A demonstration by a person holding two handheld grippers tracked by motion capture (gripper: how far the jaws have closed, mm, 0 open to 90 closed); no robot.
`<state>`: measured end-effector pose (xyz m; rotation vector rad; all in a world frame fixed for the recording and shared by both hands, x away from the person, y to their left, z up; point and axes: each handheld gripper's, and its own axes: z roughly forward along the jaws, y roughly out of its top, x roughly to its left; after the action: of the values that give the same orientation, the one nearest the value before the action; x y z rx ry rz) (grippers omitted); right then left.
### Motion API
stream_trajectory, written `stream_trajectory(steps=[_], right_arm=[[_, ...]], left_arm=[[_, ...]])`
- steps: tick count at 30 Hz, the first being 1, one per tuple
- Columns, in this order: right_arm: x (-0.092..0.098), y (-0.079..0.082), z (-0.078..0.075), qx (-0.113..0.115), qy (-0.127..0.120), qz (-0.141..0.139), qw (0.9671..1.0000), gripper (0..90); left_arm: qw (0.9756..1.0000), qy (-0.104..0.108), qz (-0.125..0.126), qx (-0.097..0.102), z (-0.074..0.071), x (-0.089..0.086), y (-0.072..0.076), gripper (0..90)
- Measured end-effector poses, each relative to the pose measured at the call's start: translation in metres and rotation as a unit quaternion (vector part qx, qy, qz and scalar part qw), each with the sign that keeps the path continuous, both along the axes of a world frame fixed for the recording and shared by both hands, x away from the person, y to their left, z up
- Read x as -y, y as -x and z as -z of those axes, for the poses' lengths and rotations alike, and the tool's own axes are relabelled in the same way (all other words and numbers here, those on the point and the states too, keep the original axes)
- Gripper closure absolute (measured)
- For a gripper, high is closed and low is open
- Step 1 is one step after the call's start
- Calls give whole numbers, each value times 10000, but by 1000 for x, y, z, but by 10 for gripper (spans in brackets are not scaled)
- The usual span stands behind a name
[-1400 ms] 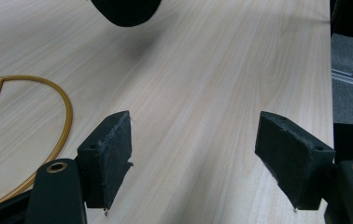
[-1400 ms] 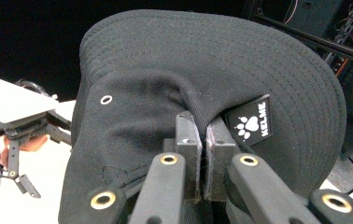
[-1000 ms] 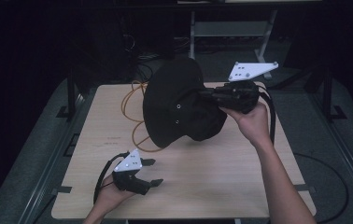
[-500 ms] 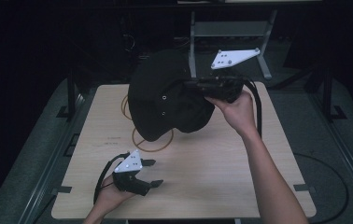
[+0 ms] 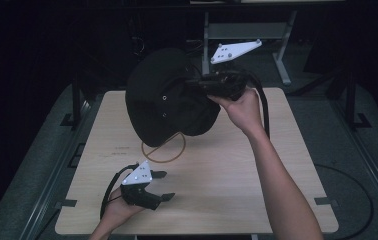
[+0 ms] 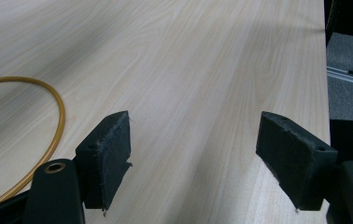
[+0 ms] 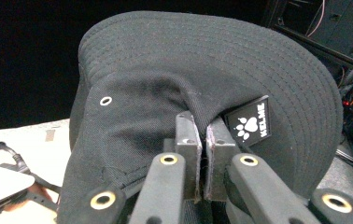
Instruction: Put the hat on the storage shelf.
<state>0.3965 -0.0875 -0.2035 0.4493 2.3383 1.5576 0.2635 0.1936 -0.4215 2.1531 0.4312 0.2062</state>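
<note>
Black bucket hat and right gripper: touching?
Touching. In the right gripper view the right gripper has its jaws pinched shut on a fold of the black bucket hat fabric, beside its paw-print label.

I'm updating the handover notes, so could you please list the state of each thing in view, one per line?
black hat: lifted clear of the table, pinched by a fold of its fabric.
right tool: shut on the black hat, held up over the table's far side.
left tool: open, nothing between its pads, low over the table.
yellow ring: lying flat on the table.
table: carrying the yellow ring.
</note>
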Motion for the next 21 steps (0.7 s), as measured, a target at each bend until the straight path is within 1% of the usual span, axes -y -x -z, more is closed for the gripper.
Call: stream_trajectory(steps=[1,3,6,8,9,12,15,20,21], right_arm=[[-2,-2,-2,-9,28,21,10000,865],[-5,-5,-5,25,23,2,10000,865],[-10,-7,-8,-40,-6,-14,10000,864],[-14,-9,-10,-13,62,-22,10000,864],[-17,-10,-11,-40,75,-42,10000,864],[-22,-12,-13,-18,116,-66,9999,864],[-28,-15,-14,-61,128,-72,9999,864],[-33,-21,-17,-74,174,-80,9998,863],[-34,-21,-18,-57,180,-41,9998,864]], left_arm=[[10000,71,-26,-11,1,1,0,257],[10000,80,-33,-34,1,0,0,257],[10000,75,-19,-14,1,0,0,257],[10000,87,-33,-15,1,1,-1,258],[9999,105,-46,-26,1,1,-1,257],[10000,52,-16,-23,1,0,-1,257],[9999,88,-36,-80,2,-1,-2,257],[9998,145,-67,-93,4,-3,-3,257],[9998,146,-66,-87,3,-3,-3,258]])
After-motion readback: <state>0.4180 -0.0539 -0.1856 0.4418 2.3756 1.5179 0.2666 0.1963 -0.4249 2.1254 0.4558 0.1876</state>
